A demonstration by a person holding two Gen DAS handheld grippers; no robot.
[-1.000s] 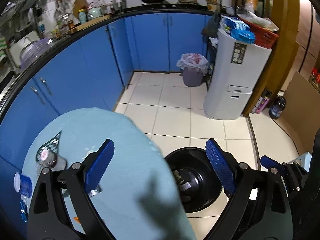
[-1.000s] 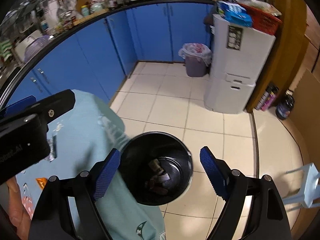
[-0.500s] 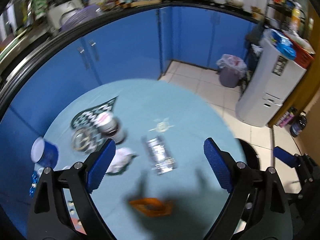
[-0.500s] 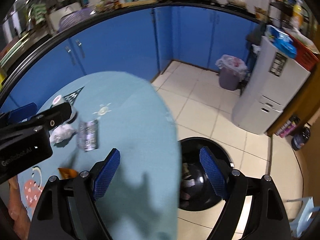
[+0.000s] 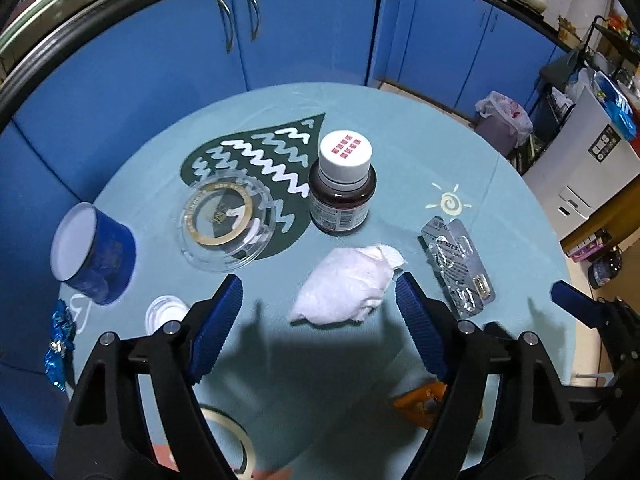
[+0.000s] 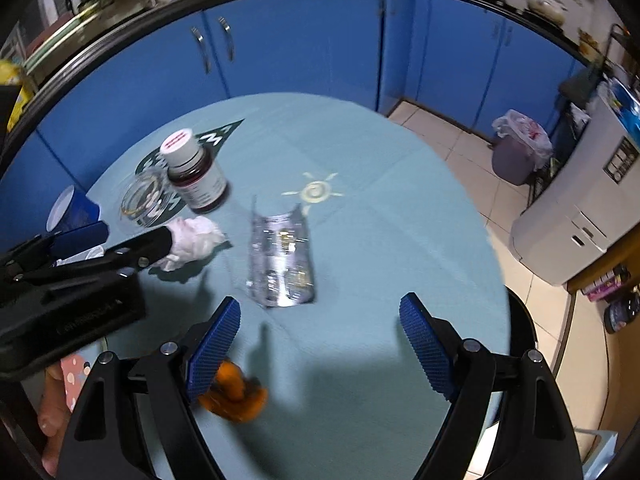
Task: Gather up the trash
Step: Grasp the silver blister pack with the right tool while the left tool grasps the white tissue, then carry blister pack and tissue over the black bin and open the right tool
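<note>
A crumpled white tissue [image 5: 346, 284] lies on the round teal table [image 5: 400, 152], just ahead of my open, empty left gripper [image 5: 320, 308]. A silver blister pack [image 5: 458, 266] lies to its right, and an orange wrapper [image 5: 420, 398] sits by the right finger. In the right wrist view my open, empty right gripper [image 6: 320, 328] hovers over the table, near the blister pack [image 6: 280, 256]. The orange wrapper [image 6: 234, 394] lies by its left finger, the tissue [image 6: 192, 242] farther left. The black bin [image 6: 520, 328] shows past the table's right edge.
On the table stand a brown medicine bottle [image 5: 343, 184], a clear round lid [image 5: 226, 218], a blue tin [image 5: 94, 250], a small white cap [image 5: 166, 314] and a blue foil wrapper [image 5: 58, 344]. Blue cabinets [image 5: 312, 28] curve behind. A grey bagged bin [image 6: 516, 148] stands on the floor.
Both grippers swung left from the black bin on the floor to over the table and moved closer to it. The tissue now lies just ahead of the left gripper. Both stayed open.
</note>
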